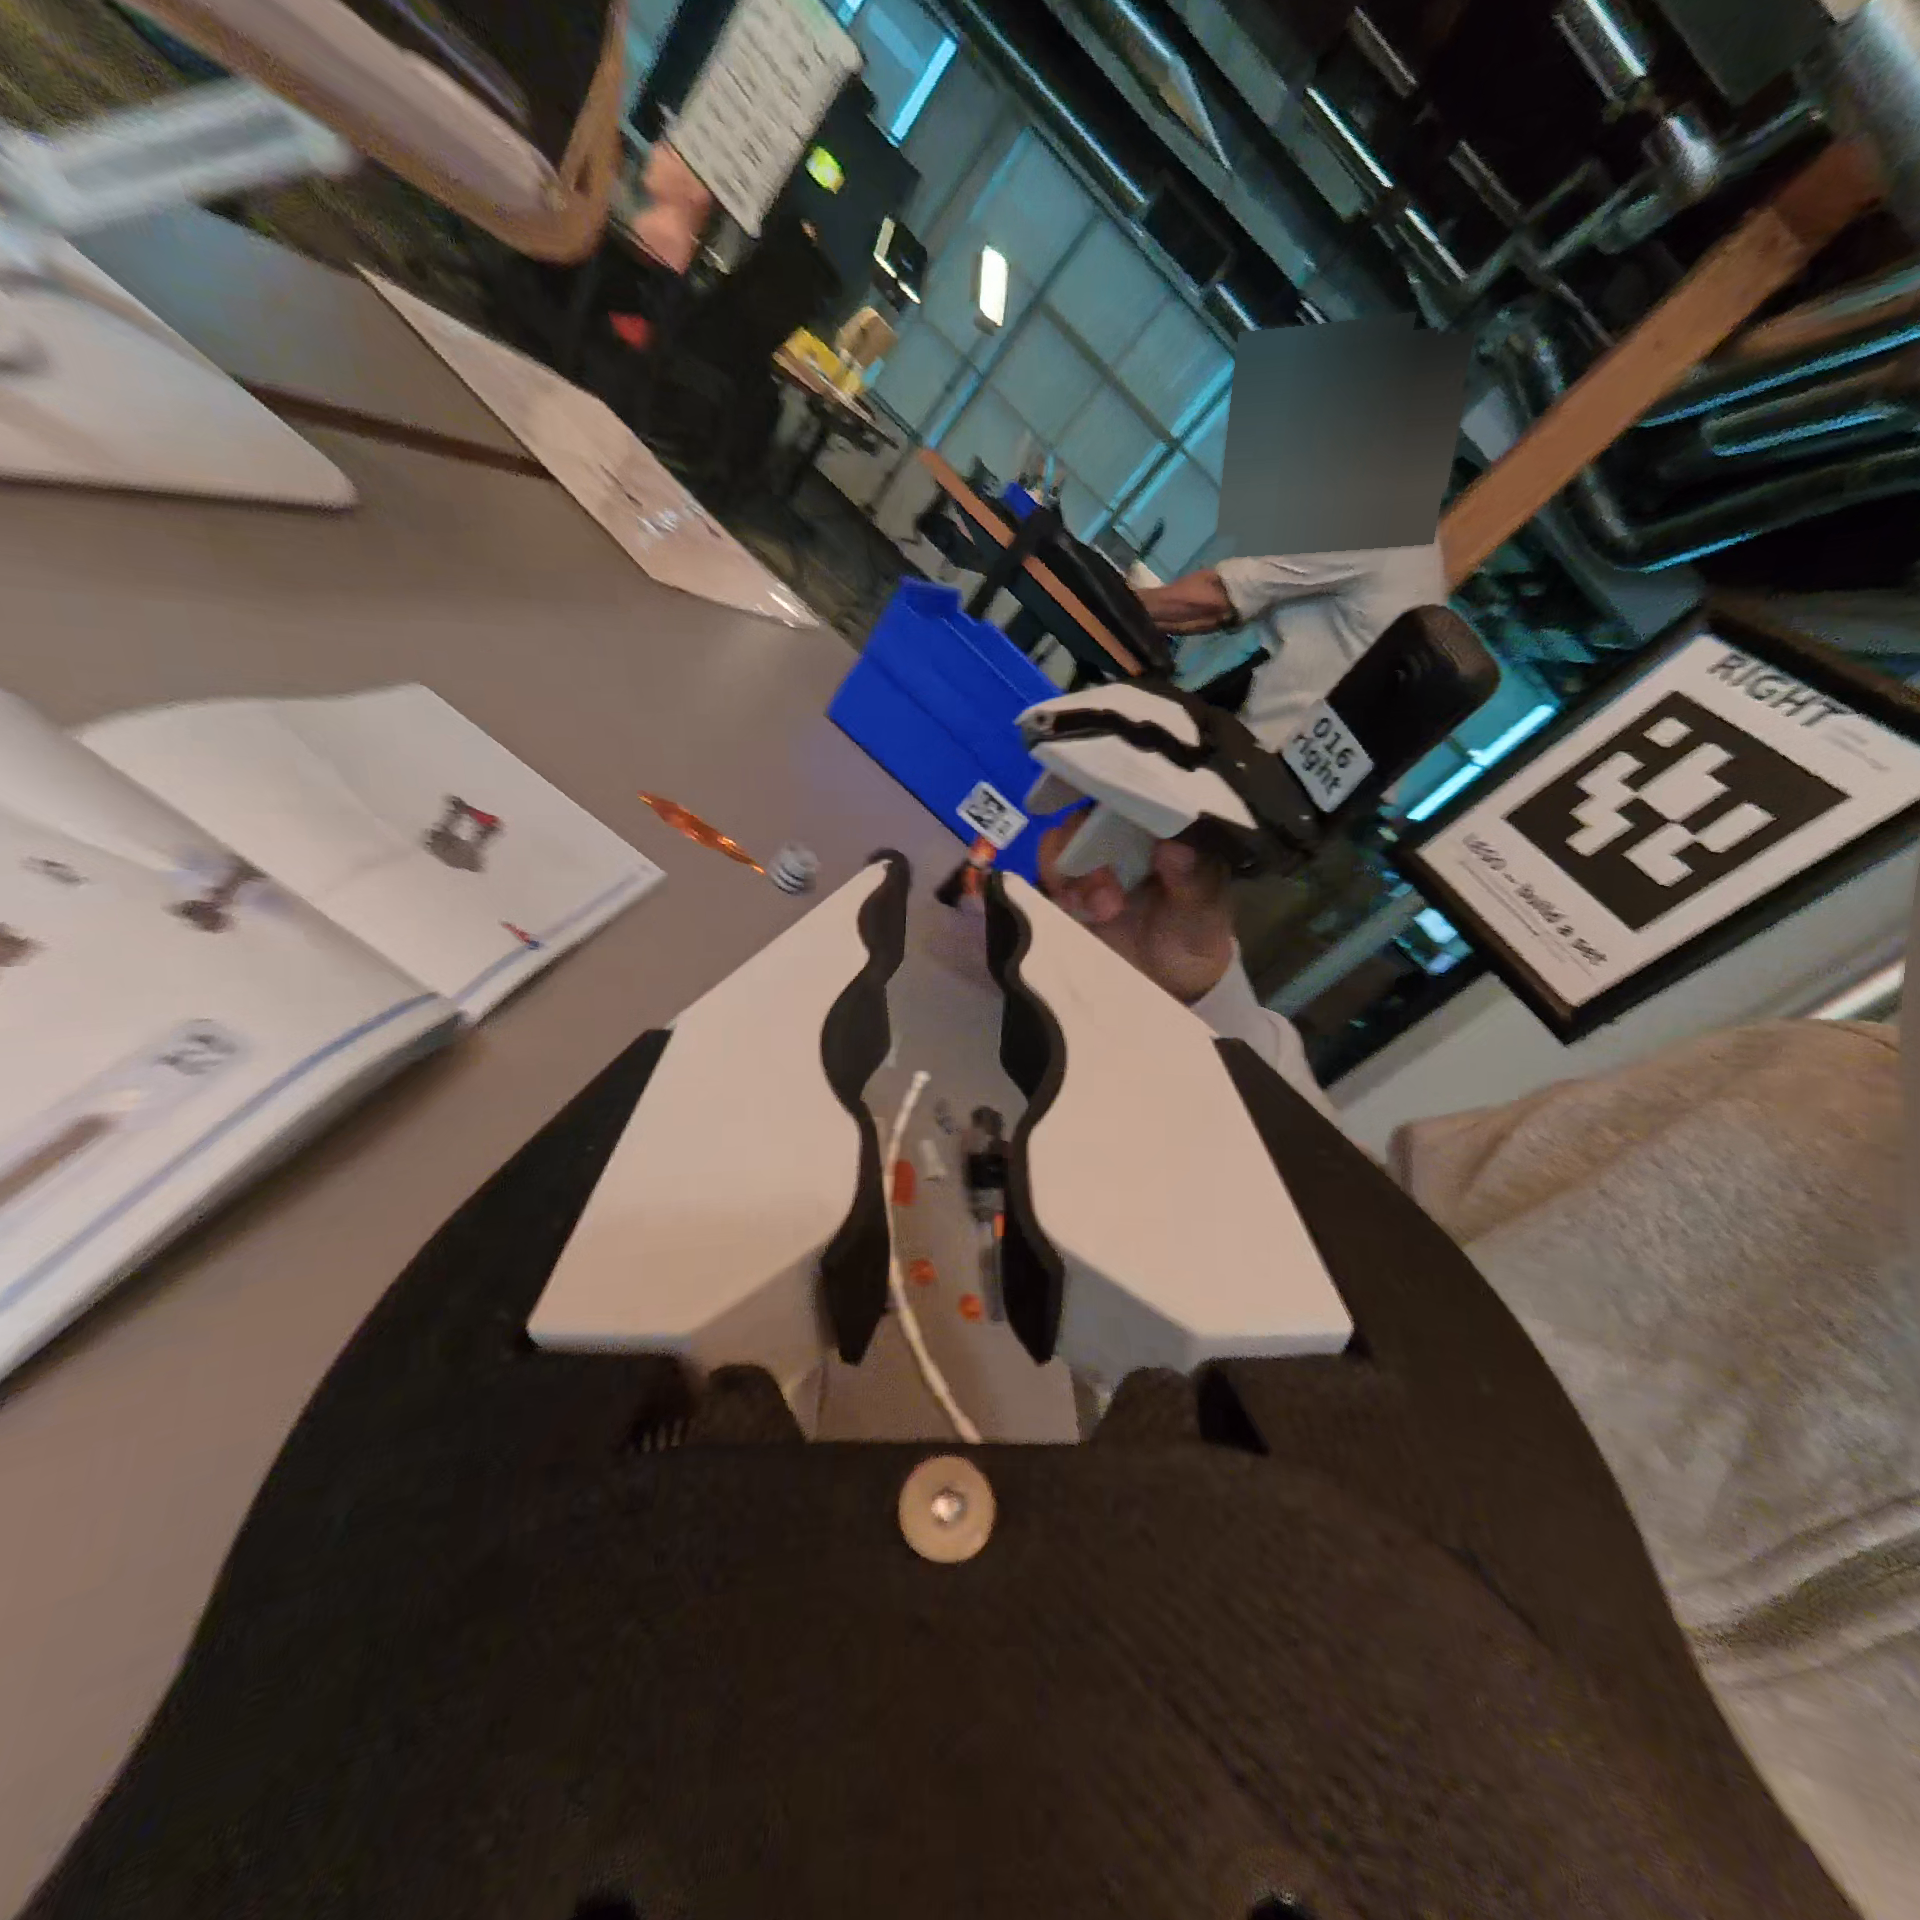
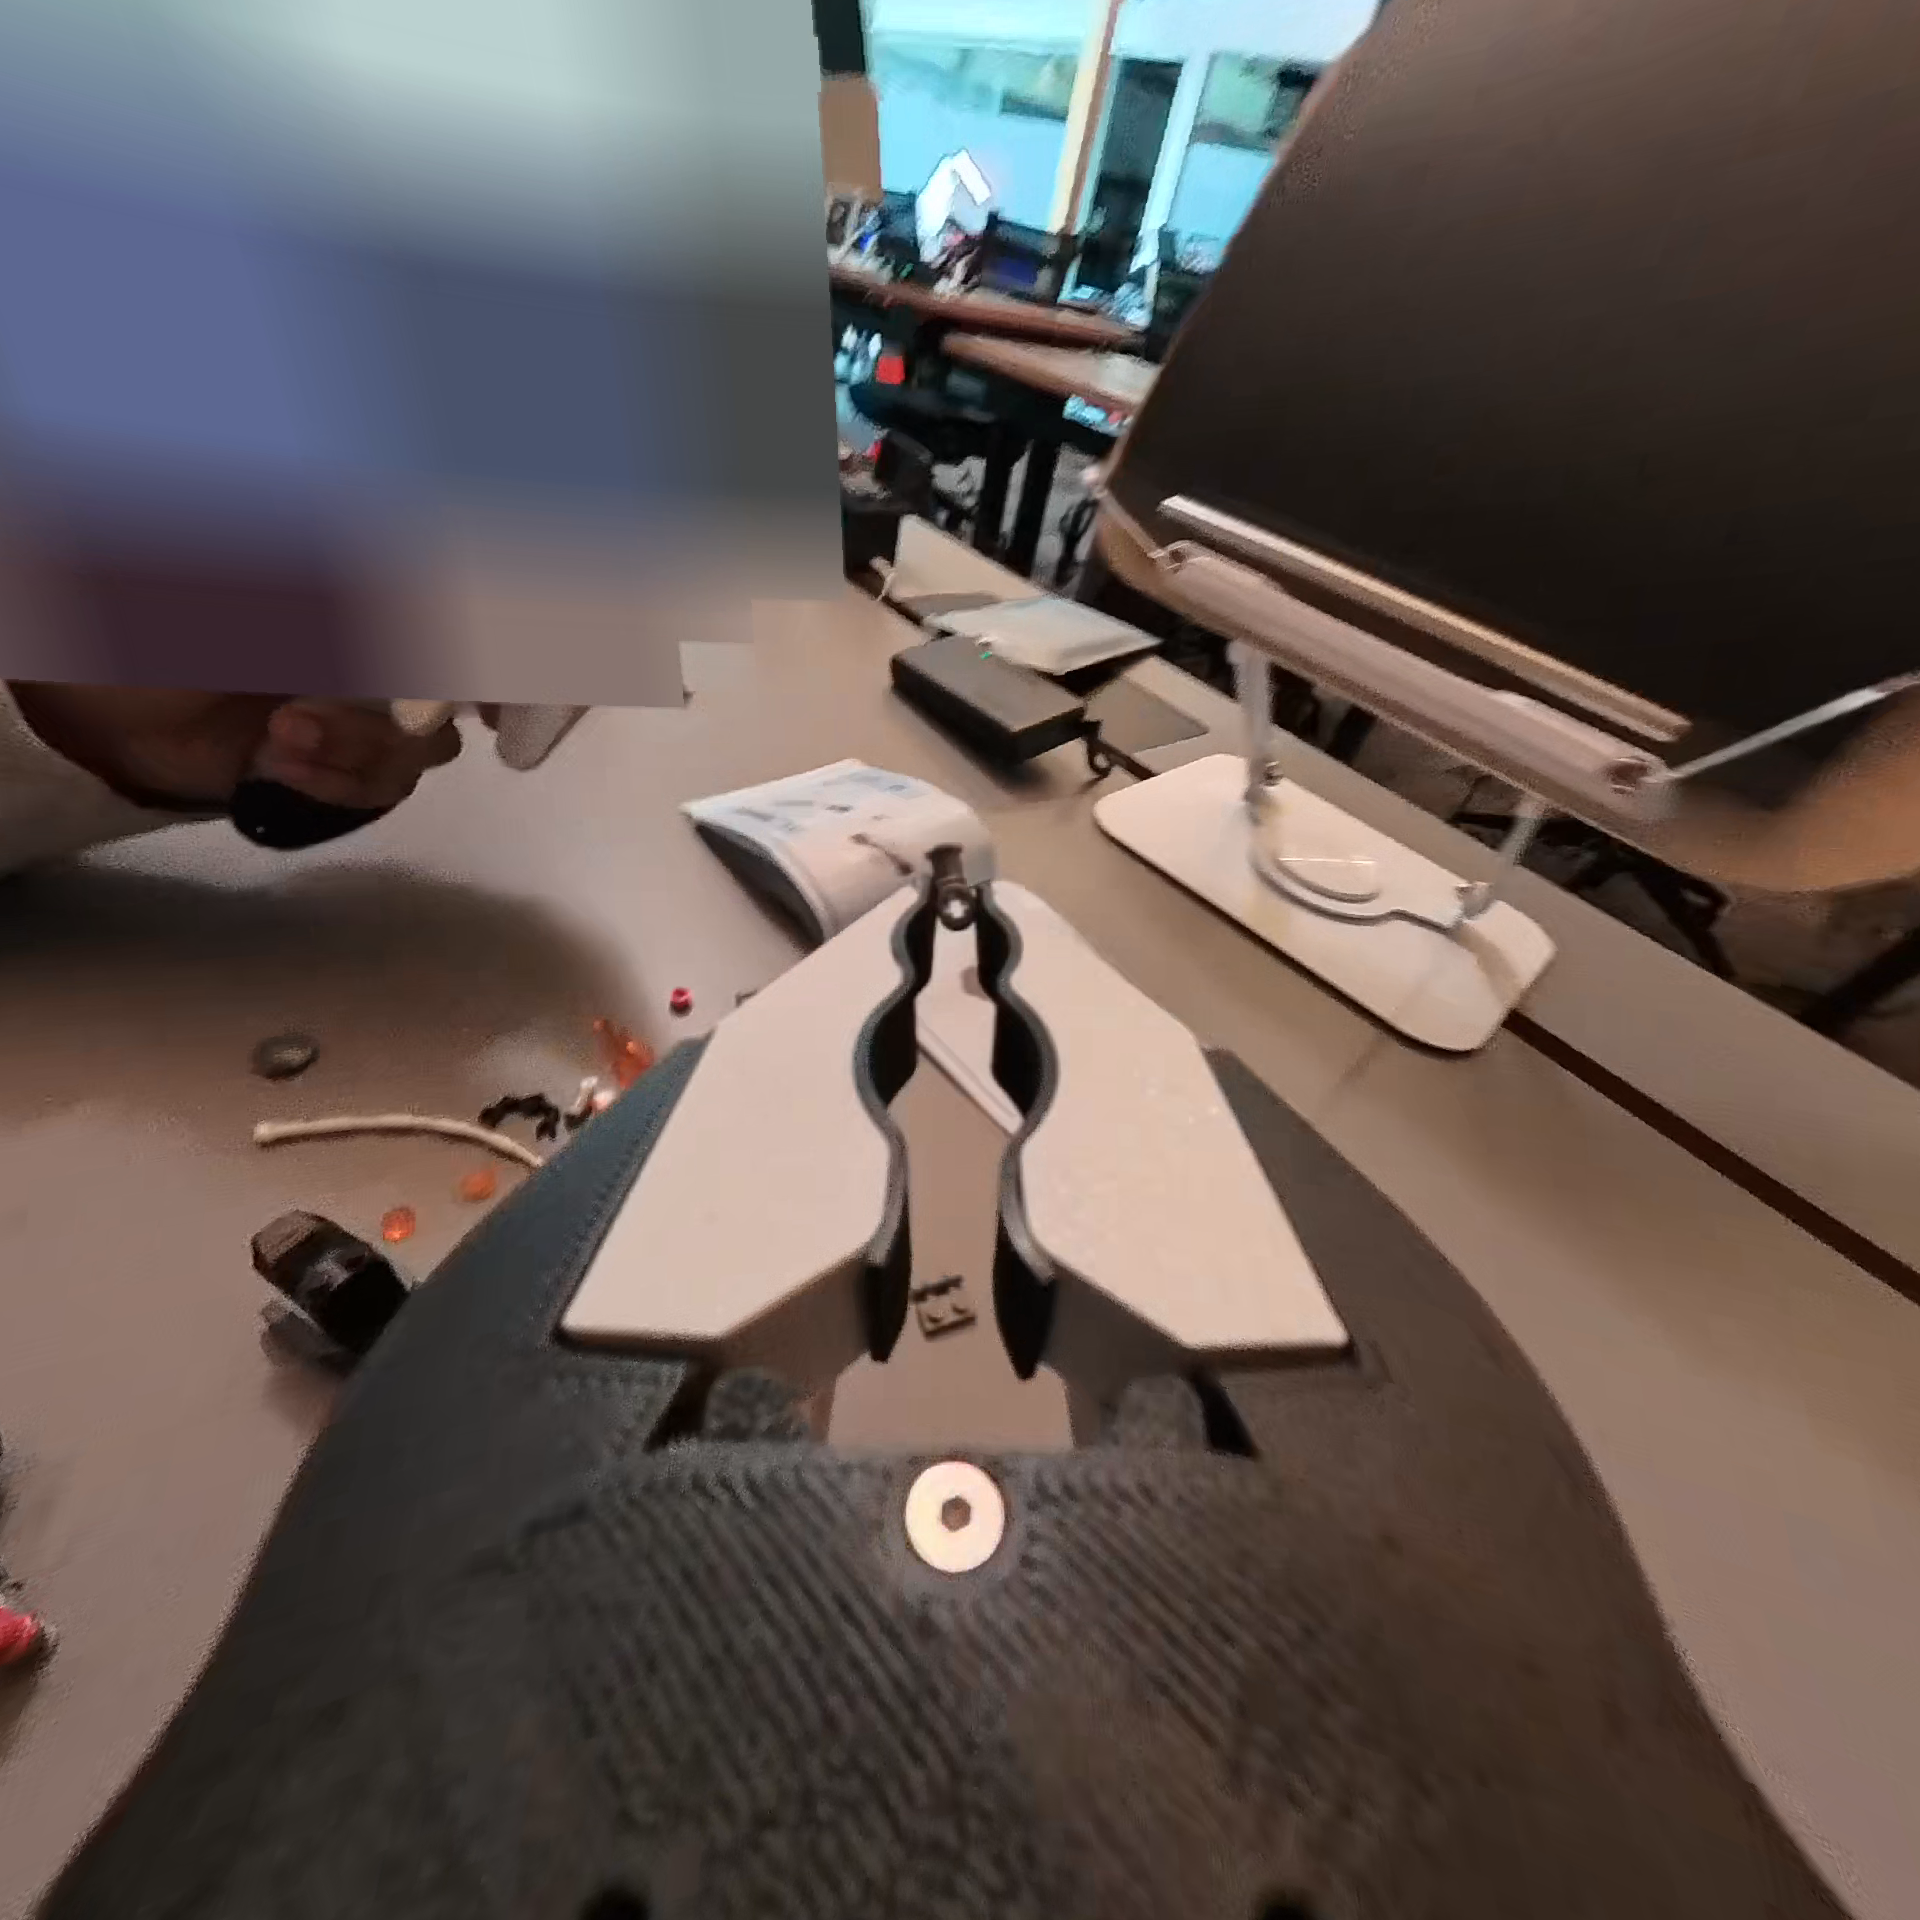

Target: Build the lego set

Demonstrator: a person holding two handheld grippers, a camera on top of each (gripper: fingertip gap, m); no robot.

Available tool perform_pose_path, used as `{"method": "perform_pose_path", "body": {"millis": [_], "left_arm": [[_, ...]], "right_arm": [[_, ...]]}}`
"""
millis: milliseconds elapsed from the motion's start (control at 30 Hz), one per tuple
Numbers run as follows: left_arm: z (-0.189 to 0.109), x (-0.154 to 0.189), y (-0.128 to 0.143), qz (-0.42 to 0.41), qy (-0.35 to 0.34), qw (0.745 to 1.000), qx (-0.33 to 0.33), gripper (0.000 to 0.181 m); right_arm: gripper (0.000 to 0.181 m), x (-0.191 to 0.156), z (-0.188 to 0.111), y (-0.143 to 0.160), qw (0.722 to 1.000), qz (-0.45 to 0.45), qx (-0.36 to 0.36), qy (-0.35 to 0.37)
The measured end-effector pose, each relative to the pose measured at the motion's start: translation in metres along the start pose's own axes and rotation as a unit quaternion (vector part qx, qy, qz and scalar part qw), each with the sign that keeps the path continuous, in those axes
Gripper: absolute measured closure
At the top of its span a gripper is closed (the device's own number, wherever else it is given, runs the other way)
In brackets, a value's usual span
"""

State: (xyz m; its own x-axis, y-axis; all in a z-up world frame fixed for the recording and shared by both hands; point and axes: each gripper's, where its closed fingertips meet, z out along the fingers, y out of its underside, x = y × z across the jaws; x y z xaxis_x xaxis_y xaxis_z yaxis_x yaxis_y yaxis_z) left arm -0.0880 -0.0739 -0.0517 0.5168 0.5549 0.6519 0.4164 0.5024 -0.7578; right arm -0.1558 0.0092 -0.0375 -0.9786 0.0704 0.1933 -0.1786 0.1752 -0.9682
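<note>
Right gripper [image 2: 951, 899] pinching a small dark lego piece [image 2: 951, 883] at its fingertips above the grey table [image 2: 1558, 1195], left gripper [image 1: 940, 883] parted and empty, loose lego bits [image 2: 436, 1195] scattered below, instruction booklet [image 1: 312, 914] open alongside.

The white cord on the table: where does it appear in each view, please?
Left wrist view: the white cord is low in the middle, seen through the gap between this view's own jaws.
Right wrist view: the cord lies on the table at the left, middle height.
Shared landmark: the open instruction booklet.
</note>
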Motion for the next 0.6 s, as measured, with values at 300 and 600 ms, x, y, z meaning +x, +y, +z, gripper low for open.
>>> {"method": "perform_pose_path", "body": {"millis": [300,600], "left_arm": [[-0.016,-0.024,0.004,0.073,-0.088,0.993,-0.037,0.171],[-0.006,-0.027,0.022,0.120,-0.109,0.983,-0.092,0.173]], "right_arm": [[0.177,0.035,-0.032,-0.018,0.993,0.074,0.077,0.046],[0.176,0.073,-0.077,-0.029,0.978,0.050,0.134,0.152]]}}
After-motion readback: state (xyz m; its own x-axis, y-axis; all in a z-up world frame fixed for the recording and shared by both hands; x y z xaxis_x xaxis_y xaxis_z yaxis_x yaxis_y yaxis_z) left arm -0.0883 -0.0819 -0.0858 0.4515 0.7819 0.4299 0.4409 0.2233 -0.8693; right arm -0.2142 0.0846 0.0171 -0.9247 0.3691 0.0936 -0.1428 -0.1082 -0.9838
